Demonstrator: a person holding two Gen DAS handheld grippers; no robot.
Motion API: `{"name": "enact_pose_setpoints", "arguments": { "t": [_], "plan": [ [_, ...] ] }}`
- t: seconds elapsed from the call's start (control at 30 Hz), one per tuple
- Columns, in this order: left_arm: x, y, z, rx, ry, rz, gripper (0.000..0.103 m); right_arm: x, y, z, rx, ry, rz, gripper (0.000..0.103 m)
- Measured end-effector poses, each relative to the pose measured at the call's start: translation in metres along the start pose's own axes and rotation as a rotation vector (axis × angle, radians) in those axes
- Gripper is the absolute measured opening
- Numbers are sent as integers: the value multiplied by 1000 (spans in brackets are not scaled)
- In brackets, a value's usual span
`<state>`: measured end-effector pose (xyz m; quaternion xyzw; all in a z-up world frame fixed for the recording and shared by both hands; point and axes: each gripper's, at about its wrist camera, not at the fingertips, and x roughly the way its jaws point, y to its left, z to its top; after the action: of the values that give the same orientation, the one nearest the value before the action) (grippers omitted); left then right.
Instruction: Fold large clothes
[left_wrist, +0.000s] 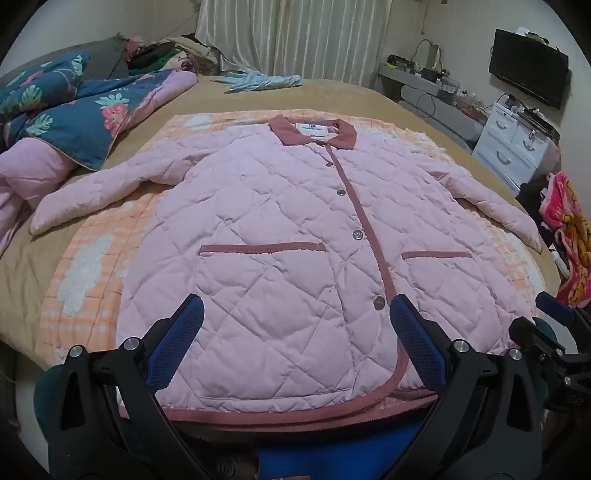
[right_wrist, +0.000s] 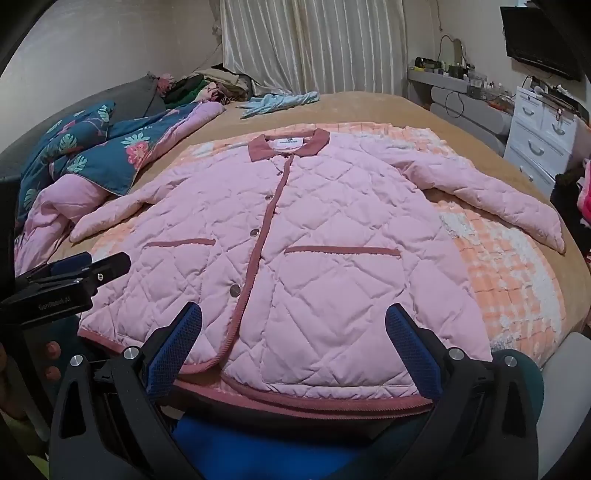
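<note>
In front of you the jacket (left_wrist: 280, 236) lies flat on a blanket (left_wrist: 88, 266) spread on the bed (left_wrist: 332, 92), collar farthest from you. The quilt (left_wrist: 74, 107) sits at left, the drawers (left_wrist: 513, 144) right, curtains (left_wrist: 295, 37) behind.

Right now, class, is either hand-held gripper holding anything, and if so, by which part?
Nothing is held. The left hand-held gripper and right hand-held gripper hover open above the pink quilted jacket.
</note>
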<state>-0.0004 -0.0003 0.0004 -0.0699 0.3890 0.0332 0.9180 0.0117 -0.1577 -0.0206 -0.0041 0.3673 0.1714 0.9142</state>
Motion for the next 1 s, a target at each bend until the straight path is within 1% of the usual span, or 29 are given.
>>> {"name": "enact_pose_setpoints", "arguments": {
  "t": [0.17,0.2,0.33,0.6,0.8,1.0],
  "plan": [
    [0,2,1,-8,6,-7,95,4,1,-1,4,-10,-14,99],
    [0,2,1,-9,7,-8,95,-3,3,3,2,-17,6,99],
    [0,0,0,1,-1,-3,95,-7,6,4,-9,-15,-1,99],
    [-3,0,2,5,-3,-7,95,-4,6,3,-16,-8,2,99],
    [-2,-12,3,8,-7,-7,95,-3,8,2,-19,-10,5,99],
    [-3,-11,3,7,-7,-9,95,-3,9,2,-14,-9,13,99]
  ]
}}
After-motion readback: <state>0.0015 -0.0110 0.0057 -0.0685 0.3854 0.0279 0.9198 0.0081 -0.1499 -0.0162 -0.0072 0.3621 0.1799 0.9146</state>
